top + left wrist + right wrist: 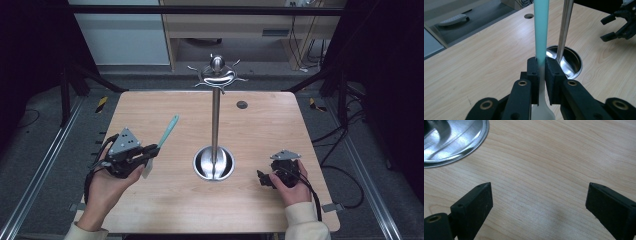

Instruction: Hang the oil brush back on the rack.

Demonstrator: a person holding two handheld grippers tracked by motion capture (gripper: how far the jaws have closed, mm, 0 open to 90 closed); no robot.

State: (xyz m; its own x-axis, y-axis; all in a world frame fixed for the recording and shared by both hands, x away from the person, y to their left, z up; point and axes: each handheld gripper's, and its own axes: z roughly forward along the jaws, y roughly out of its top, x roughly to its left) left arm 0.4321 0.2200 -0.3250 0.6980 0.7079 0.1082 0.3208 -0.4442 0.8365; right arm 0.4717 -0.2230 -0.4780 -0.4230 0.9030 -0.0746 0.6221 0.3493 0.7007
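Rising slim and smooth between the left gripper's (pixel 541 67) clenched jaws, the spatula (pixel 541 30) has a flat teal handle that pales to a translucent white blade below the pads. In the high view the left gripper (pixel 150 150) carries it just above the pale wood-grain table (pixel 150 210), handle slanting away from the hand. Just past the jaws to the right stands the stand (pixel 215 115): a polished steel pole on a round dished base, with curled hooks on top. Beyond it, the right gripper (pixel 264 179) rests near the table, its blocky black jaws spread wide over bare wood, grasping nothing.
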